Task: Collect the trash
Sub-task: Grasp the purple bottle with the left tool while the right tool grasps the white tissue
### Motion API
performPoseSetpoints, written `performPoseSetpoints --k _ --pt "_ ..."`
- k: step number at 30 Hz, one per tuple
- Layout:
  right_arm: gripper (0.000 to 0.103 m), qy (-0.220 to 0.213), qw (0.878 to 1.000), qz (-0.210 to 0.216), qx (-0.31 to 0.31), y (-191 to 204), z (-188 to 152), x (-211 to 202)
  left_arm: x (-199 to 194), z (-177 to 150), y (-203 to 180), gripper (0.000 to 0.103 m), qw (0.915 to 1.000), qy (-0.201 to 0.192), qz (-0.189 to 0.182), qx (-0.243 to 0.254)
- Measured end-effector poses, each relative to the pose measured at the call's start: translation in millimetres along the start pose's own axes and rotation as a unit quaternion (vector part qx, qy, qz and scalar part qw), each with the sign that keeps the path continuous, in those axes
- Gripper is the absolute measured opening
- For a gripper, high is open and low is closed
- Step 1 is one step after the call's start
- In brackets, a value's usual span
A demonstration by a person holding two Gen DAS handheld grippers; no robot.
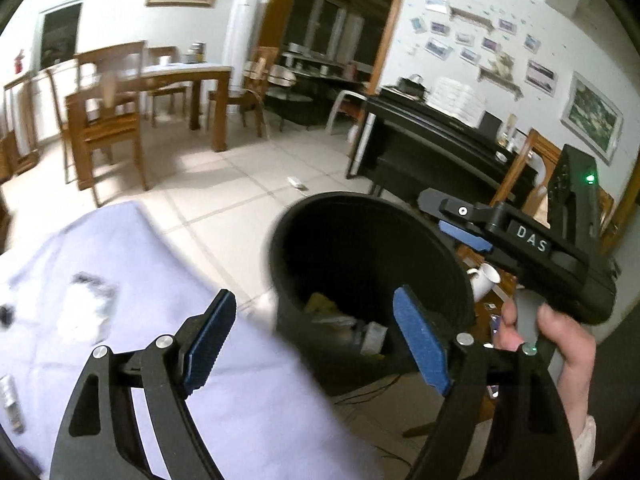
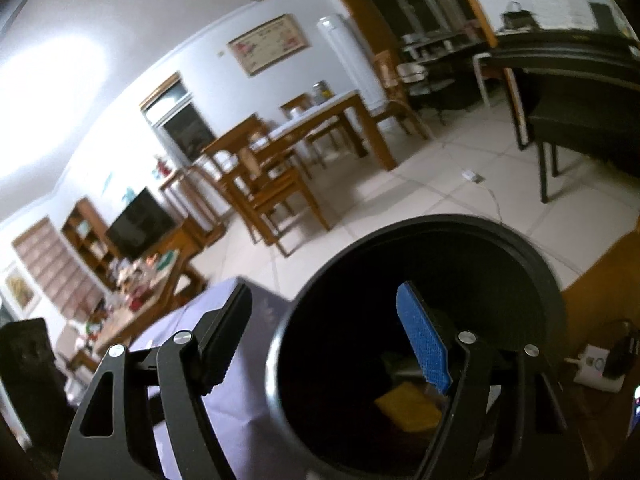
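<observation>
A black trash bin (image 1: 340,200) stands on the floor beside the table's lavender cloth (image 1: 140,264). Inside it lie a yellow scrap (image 1: 320,302) and a white box (image 1: 374,338). My left gripper (image 1: 314,294) is open and empty, with one finger over the cloth and the other over the bin's mouth. On the cloth lie a blurred white crumpled piece (image 1: 86,312) and a small item (image 1: 10,404) at the left edge. My right gripper (image 2: 324,292) is open and empty above the bin (image 2: 440,222), where the yellow scrap (image 2: 408,404) shows. A hand (image 1: 560,336) holds that gripper.
A wooden dining table (image 1: 188,74) with chairs stands across the tiled floor. A black piano (image 1: 432,140) is to the right. A white mug (image 1: 486,278) sits behind the bin. A white power strip (image 2: 596,368) lies on the floor, and a cluttered low table (image 2: 136,292) stands left.
</observation>
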State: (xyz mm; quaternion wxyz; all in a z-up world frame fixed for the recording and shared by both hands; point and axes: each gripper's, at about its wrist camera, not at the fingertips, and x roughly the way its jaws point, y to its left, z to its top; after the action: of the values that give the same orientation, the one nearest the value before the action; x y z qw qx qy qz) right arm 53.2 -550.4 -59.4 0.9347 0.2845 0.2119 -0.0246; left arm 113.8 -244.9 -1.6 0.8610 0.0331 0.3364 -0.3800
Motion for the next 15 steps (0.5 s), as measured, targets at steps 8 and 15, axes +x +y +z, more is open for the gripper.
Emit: performPoseSetpoints --k 8,15 --pt "0.074 0.095 0.983 0.095 -0.125 122.2 -50.0 30.9 -99.4 -51.6 98.9 0.081 0.9946 -0.013 0.091 -0.048" --pt "0.074 0.226 0.919 0.198 -0.254 258.0 -153.8 54.8 -147.0 -102.5 160.2 0.08 0.9854 0.031 0.166 -0.026"
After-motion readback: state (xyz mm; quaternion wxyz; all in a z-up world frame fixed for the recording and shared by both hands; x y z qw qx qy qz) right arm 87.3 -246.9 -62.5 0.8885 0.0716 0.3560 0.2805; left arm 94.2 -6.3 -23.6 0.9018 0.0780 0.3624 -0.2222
